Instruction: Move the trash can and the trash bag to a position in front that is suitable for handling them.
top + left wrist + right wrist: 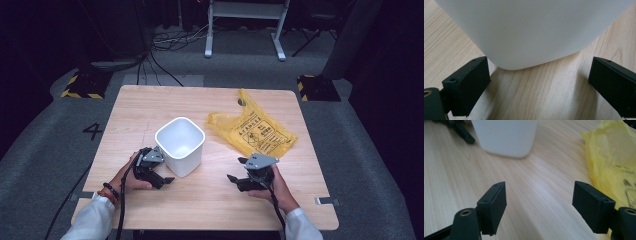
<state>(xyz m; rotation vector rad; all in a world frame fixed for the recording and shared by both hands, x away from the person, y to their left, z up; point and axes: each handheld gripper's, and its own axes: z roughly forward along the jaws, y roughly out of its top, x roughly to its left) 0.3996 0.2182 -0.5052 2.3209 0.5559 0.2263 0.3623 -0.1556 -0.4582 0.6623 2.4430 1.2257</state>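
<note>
You have a white plastic bin with a squarish, round-cornered mouth [180, 145] standing upright near the middle of the light wooden table, a little toward your left. Its mouth faces up, its inside looks bare, and its smooth matte walls taper slightly toward the base. In the left gripper view the bin's [529, 32] rounded lower edge sits flat on the wood, close ahead. To your right of it, apart from it, lies a crumpled thin yellow plastic bag with dark printed markings [252, 131], flattened on the table with one handle loop stretched toward the far edge. In the right gripper view the bag [612, 162] spreads along the right side, wrinkled and translucent.
</note>
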